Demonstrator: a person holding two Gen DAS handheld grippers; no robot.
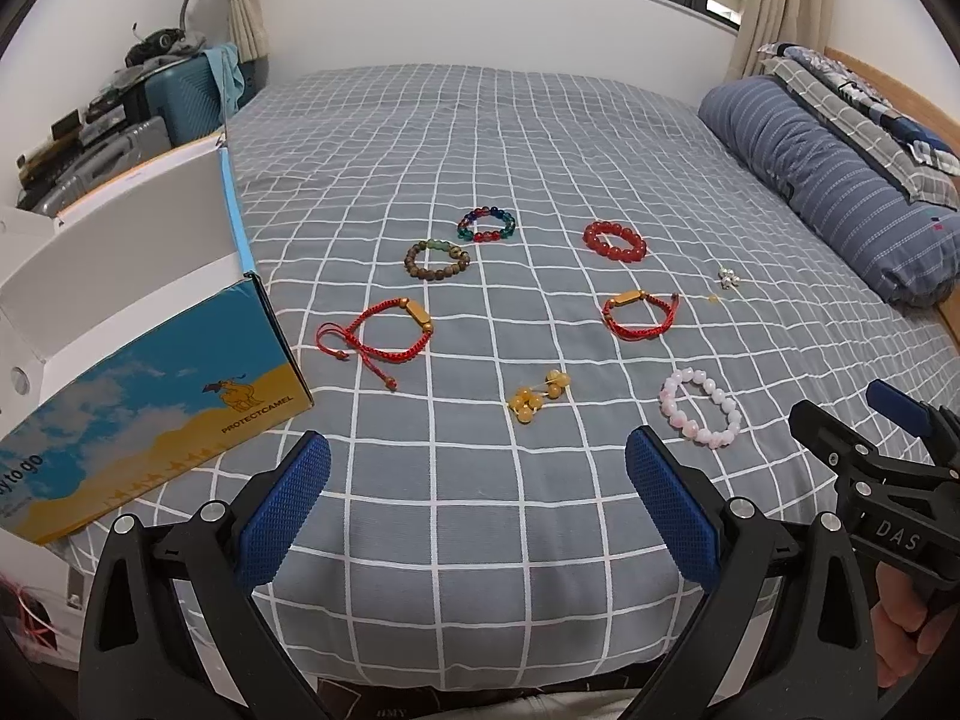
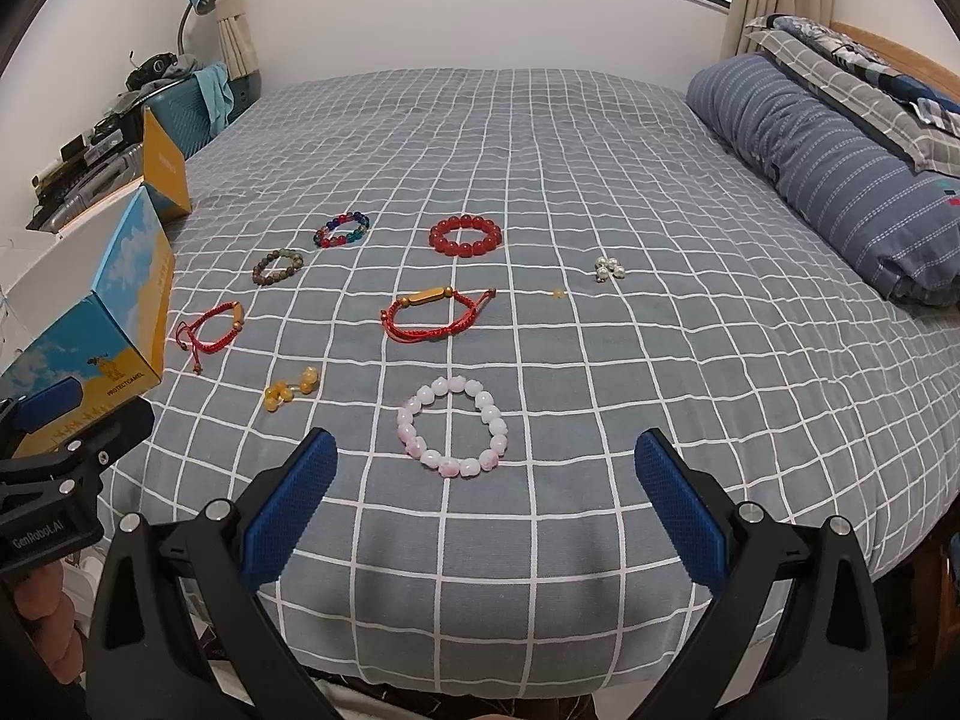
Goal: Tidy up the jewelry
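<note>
Several bracelets lie on the grey checked bed sheet (image 1: 540,138): a pink bead bracelet (image 2: 453,427), a red cord bracelet (image 2: 432,313), a second red cord bracelet (image 1: 384,330), a red bead bracelet (image 2: 465,235), a brown bead bracelet (image 1: 437,259), a multicolour bead bracelet (image 1: 486,224), yellow beads (image 1: 536,396) and pearl beads (image 2: 609,268). My left gripper (image 1: 477,492) is open and empty above the bed's near edge. My right gripper (image 2: 486,492) is open and empty, just short of the pink bracelet. An open blue-and-yellow box (image 1: 150,384) stands at the left.
A rolled blue striped quilt (image 1: 834,180) and pillows lie along the bed's right side. Suitcases (image 1: 180,90) and clutter stand beyond the box at the left. A window is in the far wall.
</note>
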